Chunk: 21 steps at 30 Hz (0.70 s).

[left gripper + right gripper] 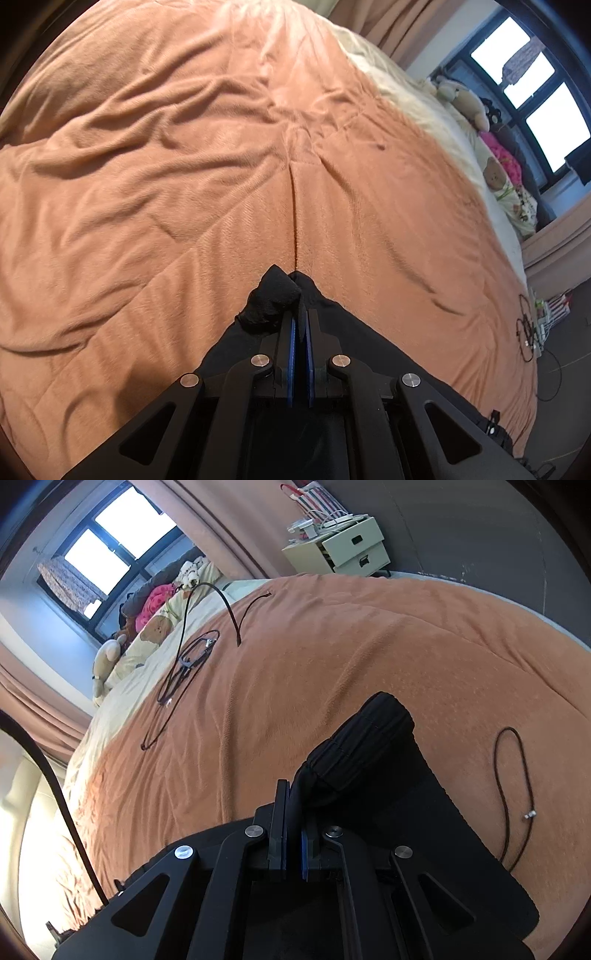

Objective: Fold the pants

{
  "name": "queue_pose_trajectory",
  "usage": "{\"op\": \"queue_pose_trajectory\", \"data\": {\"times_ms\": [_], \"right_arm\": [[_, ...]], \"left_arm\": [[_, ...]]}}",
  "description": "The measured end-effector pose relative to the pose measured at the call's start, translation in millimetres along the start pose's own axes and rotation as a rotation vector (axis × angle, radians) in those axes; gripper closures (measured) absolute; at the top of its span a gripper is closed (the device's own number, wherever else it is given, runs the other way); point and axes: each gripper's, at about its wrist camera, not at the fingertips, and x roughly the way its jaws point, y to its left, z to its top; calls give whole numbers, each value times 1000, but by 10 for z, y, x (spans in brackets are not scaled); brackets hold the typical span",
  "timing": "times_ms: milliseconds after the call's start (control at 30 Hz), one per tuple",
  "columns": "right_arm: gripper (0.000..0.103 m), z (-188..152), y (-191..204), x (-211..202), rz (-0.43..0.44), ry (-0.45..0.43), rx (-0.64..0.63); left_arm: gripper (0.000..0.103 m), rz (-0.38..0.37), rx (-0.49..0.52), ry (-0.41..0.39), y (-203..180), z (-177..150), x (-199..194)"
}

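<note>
Orange blanket (147, 184) (rumpled), window (110, 546), each hand-held gripper (300, 314) (293, 794) clamped on black pants (369, 746)

My left gripper (300, 321) is pinched tight on a bunched corner of the black pants (273, 299), the rest of the cloth spreading down under my fingers. Ahead lies the rumpled orange blanket (166, 166) with a seam running away from me; stuffed toys (467, 101) sit by the window (532, 85) at the far right.

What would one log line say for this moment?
left: shut on pants | right: shut on pants | surface: blanket
</note>
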Motion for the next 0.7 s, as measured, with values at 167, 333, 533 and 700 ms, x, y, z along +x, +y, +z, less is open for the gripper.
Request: {"op": "queue_pose_trajectory", "data": {"times_ms": [167,333,533,700], "right_arm": [[93,-5,68,117,-40,25,-23],[37,-78,259,-152,20,-17,-133],[37,-270,503,-424,75,-19,-279],[37,-410,703,-457,81,11,-424]], "left_arm": [[71,-4,10,44,-94,-65,69],[47,-69,37,57,-281,-160,35],[70,-48,53,88,-480,-179,194],[103,3,15,112,-433,-156,322]]}}
